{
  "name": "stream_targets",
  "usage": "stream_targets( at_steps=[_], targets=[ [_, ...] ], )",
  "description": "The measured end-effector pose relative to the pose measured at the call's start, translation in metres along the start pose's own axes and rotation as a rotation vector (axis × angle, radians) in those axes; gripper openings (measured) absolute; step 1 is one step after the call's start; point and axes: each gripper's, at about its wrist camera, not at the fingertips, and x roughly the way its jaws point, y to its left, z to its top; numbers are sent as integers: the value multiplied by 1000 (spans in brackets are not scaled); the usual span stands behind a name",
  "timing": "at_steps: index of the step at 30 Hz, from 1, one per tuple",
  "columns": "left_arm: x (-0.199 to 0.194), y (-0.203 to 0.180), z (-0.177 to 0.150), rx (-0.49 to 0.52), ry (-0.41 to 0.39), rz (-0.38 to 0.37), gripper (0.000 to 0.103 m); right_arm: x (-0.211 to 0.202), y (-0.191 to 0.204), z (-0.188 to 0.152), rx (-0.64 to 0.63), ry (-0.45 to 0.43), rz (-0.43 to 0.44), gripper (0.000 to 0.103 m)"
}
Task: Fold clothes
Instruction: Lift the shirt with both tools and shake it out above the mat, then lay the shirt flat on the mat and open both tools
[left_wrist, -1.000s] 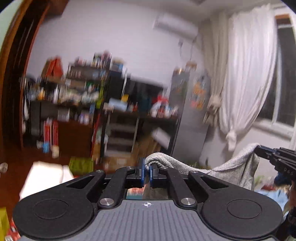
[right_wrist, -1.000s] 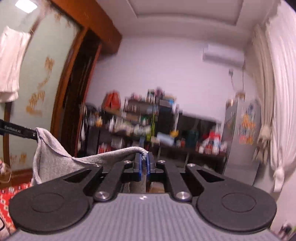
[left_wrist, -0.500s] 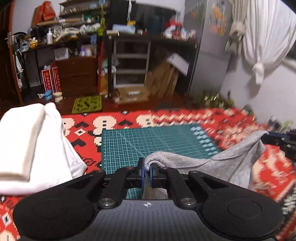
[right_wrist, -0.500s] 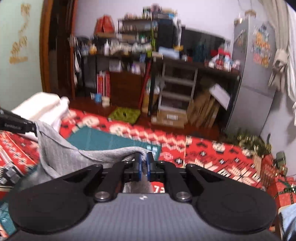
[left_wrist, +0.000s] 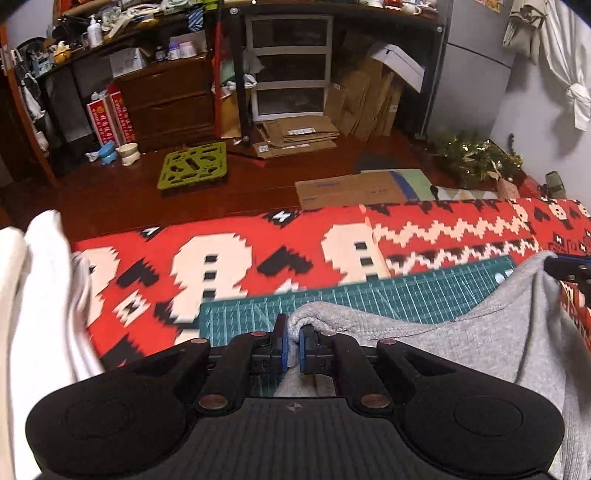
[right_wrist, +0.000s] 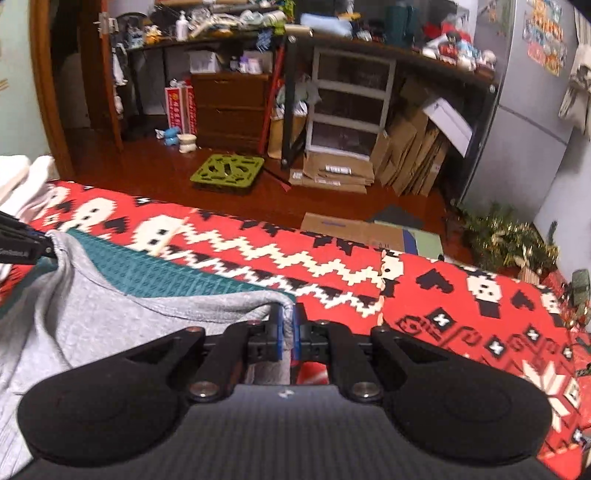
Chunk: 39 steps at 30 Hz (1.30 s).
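Fingers (left_wrist: 282, 345) of L gripper (left_wrist: 291, 347) are starting to part, grey garment (left_wrist: 461, 343) corner lying btwn them; R gripper (right_wrist: 287, 332) is clamping the other corner. Garment edge is stretching L-R btwn both, hanging over green mat (left_wrist: 369, 299), both hands equally near.
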Motion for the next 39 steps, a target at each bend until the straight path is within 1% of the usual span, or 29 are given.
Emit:
stream_targets(
  at_steps=[2, 3, 4, 5, 6, 7, 8, 9, 10, 11, 12, 13, 14, 15, 19, 24, 27, 29, 33, 36, 38, 39],
  targets=[
    [3, 2, 2, -1, -2, -11, 10, 16, -3, 3, 27, 15, 7, 7],
    [2, 3, 1, -4, -4, -13, 16, 14, -5, 0, 38, 20, 20, 8],
    [1, 5, -1, -8, -7, -13, 22, 18, -6, 0, 48, 19, 18, 13],
    [-2, 6, -4, -12, -11, -12, 39, 14, -8, -2, 60, 14, 13, 18],
    [-6, 9, -7, -15, -17, -9, 56, 7, -9, -4, 75, 8, 14, 28],
    [-11, 11, -10, -18, -23, -7, 61, 5, -12, -5, 90, 1, 21, 34],
    [-15, 13, -13, -21, -28, -4, 64, -2, -13, -7, 102, -6, 24, 36],
    [-19, 16, -16, -24, -34, -2, 65, -7, -14, -9, 111, -10, 27, 44],
    [-24, 18, -19, -27, -40, 0, 67, -12, -15, -11, 120, -14, 30, 54],
    [-30, 20, -23, -32, -45, -5, 72, -21, -14, -14, 123, -23, 26, 61],
    [-39, 21, -28, -37, -54, -18, 78, -30, -13, -16, 125, -32, 21, 78],
    [-48, 22, -34, -38, -69, -27, 81, -39, -11, -19, 127, -41, 17, 90],
    [-57, 22, -39, -37, -82, -34, 86, -49, -9, -22, 126, -50, 20, 92],
    [-66, 20, -45, -32, -91, -38, 87, -60, -7, -25, 126, -59, 24, 92],
    [-103, 11, -73, -39, -114, -71, 90, -101, 8, -43, 134, -76, 52, 102],
    [-138, -8, -115, -46, -125, -55, 93, -151, 41, -74, 117, -99, 108, 102],
    [-147, -16, -144, -82, -96, -80, 94, -173, 63, -99, 130, -86, 92, 103],
    [-149, -26, -161, -70, -78, -62, 94, -182, 75, -117, 149, -64, 96, 103],
    [-158, -50, -191, 26, -80, -30, 94, -192, 96, -154, 169, -40, 88, 103],
    [-161, -60, -207, 37, -77, -23, 94, -192, 107, -176, 177, -16, 66, 103],
    [-158, -60, -215, 30, -69, -10, 94, -191, 110, -186, 210, -2, 31, 103],
    [-156, -60, -218, 23, -67, -2, 96, -190, 112, -190, 227, 5, 13, 103]
  ],
)
